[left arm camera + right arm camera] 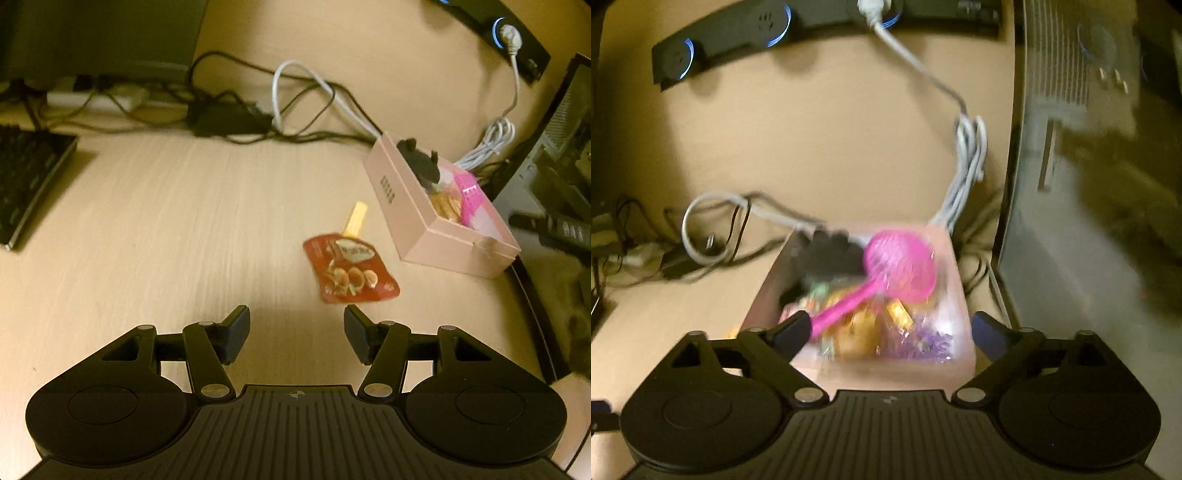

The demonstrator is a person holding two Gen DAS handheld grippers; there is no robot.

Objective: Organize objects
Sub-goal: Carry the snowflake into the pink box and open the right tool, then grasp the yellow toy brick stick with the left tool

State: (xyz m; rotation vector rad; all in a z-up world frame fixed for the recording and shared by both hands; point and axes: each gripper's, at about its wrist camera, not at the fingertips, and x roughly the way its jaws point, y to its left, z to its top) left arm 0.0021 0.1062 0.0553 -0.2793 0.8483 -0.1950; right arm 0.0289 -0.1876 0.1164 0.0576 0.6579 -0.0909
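Observation:
A red snack packet [351,271] lies flat on the wooden desk, with a small yellow wrapped piece [355,219] just behind it. My left gripper [295,332] hovers open just short of the packet, nothing between its fingers. To the right stands an open pink box [443,210] holding a black object, snacks and something pink. In the right wrist view, my right gripper [890,325] stands wide open over this box [886,373]. A pink mesh scoop [901,266] lies in it on snack packs [857,332], its handle end next to my left finger [792,330]. The view is blurred.
A black keyboard [29,184] sits at the left, a monitor [99,37] behind it. Tangled black and white cables [258,103] run along the back. A black power strip [738,44] hangs on the wall. A computer case [1089,184] stands right of the box, beyond the desk edge.

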